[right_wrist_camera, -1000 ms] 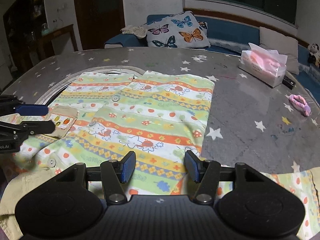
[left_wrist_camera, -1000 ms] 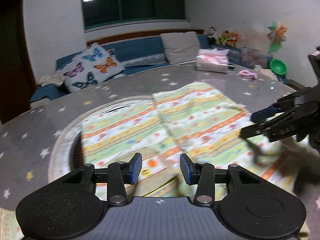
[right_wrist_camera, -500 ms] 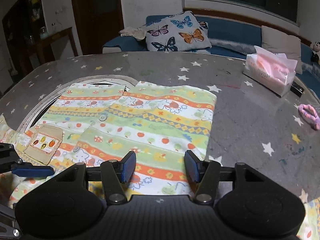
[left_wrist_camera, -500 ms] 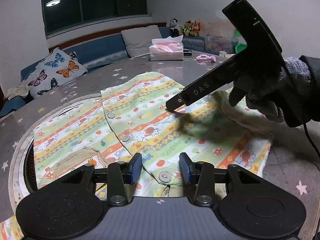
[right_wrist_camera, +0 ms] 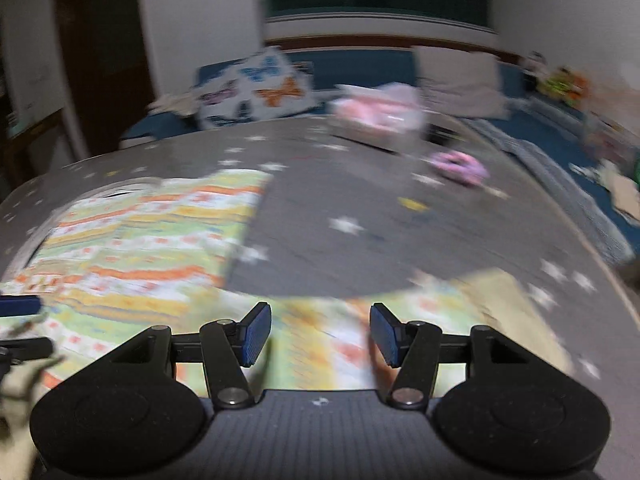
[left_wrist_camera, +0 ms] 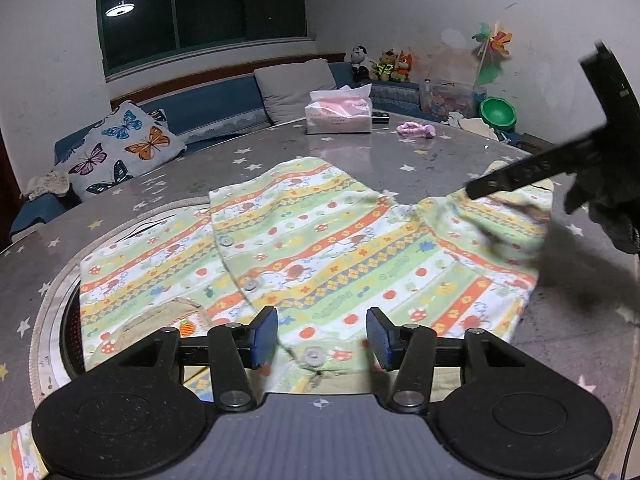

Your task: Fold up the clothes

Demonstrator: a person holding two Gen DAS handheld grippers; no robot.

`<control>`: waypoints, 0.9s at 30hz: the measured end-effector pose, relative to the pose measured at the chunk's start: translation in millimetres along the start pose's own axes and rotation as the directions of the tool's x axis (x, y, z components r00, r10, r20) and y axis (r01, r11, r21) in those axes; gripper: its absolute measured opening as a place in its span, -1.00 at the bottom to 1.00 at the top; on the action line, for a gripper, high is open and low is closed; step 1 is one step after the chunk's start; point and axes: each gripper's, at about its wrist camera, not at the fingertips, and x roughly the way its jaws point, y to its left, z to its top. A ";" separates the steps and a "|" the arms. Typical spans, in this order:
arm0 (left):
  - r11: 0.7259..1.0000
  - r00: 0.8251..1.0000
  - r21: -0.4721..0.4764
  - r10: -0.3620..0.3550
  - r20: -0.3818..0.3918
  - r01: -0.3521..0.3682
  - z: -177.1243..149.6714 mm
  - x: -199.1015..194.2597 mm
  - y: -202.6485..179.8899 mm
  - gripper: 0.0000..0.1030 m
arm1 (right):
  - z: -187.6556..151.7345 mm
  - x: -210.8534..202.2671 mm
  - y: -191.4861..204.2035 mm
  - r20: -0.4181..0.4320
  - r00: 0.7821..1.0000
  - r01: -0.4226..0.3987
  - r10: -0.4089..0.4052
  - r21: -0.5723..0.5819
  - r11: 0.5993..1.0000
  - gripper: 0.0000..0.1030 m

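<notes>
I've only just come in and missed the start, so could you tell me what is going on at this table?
A person holding a gripper in each hand is folding a striped, patterned shirt that lies spread, buttons up, on the star-print table. The left gripper is open above the shirt's near edge, gripping nothing. The right gripper is also open, above the sleeve at the shirt's right side; its view is motion-blurred. No fold is visible yet. A tissue box sits at the far side.

White walls (left_wrist_camera: 48, 80), a dark window (left_wrist_camera: 200, 4) (ceiling lamp reflected), and a blue sofa (left_wrist_camera: 216, 108) behind the table (left_wrist_camera: 440, 168).
</notes>
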 end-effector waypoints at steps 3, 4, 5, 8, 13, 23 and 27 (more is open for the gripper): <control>1.000 1.000 0.006 -0.005 0.001 0.005 1.9 -0.2 -9.3 0.14 | -11.0 -8.9 -26.1 0.004 0.998 0.068 -0.068 0.039 0.997 0.08; 1.000 1.000 0.007 -0.007 -0.001 0.007 2.8 0.6 -12.2 0.14 | -14.9 -12.3 -36.4 0.008 0.996 0.091 -0.092 0.056 0.994 0.08; 1.000 1.000 0.009 -0.009 -0.004 0.009 3.6 1.7 -14.9 0.15 | -18.5 -15.5 -46.0 0.012 0.993 0.113 -0.114 0.072 0.991 0.08; 1.000 1.000 0.014 -0.010 -0.011 0.010 5.3 4.7 -22.3 0.17 | -23.4 -20.4 -62.9 0.022 0.987 0.154 -0.156 0.094 0.984 0.08; 1.000 1.000 0.018 -0.002 -0.024 0.003 8.2 7.5 -30.8 0.23 | -26.5 -19.5 -80.0 0.040 0.981 0.186 -0.190 0.093 0.978 0.08; 1.000 0.999 0.027 0.004 -0.035 -0.003 16.8 12.4 -39.9 0.35 | -31.3 -9.5 -90.6 0.039 0.978 0.199 -0.203 0.084 0.976 0.02; 1.000 0.999 0.031 0.006 -0.054 -0.004 18.4 18.2 -44.7 0.40 | -33.5 -10.2 -92.6 0.043 0.979 0.196 -0.200 0.082 0.977 0.02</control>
